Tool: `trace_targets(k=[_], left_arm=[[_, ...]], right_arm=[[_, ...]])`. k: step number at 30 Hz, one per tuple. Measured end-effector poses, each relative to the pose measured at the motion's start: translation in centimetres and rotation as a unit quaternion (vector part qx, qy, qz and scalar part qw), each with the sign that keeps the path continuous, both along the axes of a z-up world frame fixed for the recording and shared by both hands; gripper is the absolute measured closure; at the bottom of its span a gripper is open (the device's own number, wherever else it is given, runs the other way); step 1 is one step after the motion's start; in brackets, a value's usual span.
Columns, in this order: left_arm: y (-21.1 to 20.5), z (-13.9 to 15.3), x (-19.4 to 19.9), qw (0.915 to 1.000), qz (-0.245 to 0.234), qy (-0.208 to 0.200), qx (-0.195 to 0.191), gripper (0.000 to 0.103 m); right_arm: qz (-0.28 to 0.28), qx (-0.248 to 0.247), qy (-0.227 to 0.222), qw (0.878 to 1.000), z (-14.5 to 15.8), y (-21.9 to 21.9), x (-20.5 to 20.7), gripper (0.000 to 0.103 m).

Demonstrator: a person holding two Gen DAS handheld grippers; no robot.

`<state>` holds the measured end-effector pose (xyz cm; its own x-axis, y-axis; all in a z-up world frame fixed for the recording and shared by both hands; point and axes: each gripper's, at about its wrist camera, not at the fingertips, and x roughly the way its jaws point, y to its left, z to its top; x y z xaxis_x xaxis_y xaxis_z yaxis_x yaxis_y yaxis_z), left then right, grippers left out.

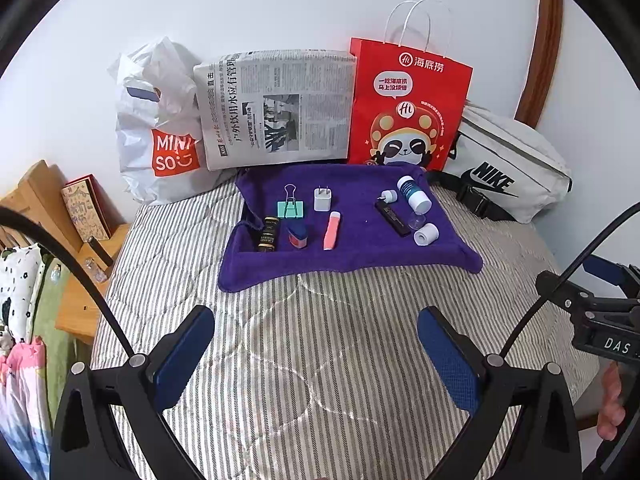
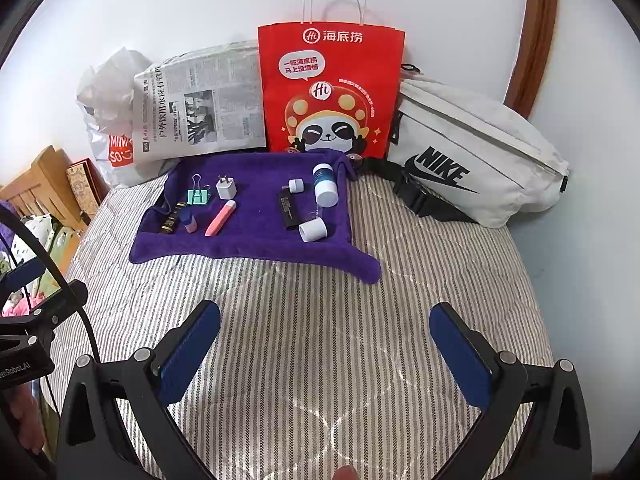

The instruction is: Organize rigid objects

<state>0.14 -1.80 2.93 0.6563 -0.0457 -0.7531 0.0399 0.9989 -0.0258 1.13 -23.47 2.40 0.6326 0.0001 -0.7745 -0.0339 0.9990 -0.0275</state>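
Hovering over the striped quilt, my left gripper has its jaws spread wide and holds nothing. Left wrist view: all the small items lie on the purple towel, well ahead of me. On the towel's left half: binder clip, charger, pink tube, dark bottle, blue-pink sharpener. On its right half: black stick, blue-white bottle, white cap. I judge all of them light and stiff; the round ones may roll, so I would pinch them across their bodies. Behind the towel stand a white bag reading "MINISO", a newspaper in Chinese print, a red bag reading "海底捞", and a pouch reading "NIKE".

Right wrist view: my right gripper is likewise spread and empty, short of the towel. The black stick lies flat and thin; I would grip its long edges. The left tool's mount reads "Robot.AI".
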Motion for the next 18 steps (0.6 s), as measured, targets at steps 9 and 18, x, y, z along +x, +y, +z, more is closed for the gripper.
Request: trace_targets(k=[9, 18], left_arm=[[0.35, -0.13, 0.11, 1.0000, 0.004, 0.004, 0.003, 0.001], [0.18, -0.09, 0.06, 1.0000, 0.003, 0.005, 0.004, 0.001]], right_arm=[[0.000, -0.003, 0.001, 1.000, 0.00, -0.04, 0.03, 0.000], [-0.003, -0.003, 0.003, 1.000, 0.02, -0.40, -0.03, 0.000]])
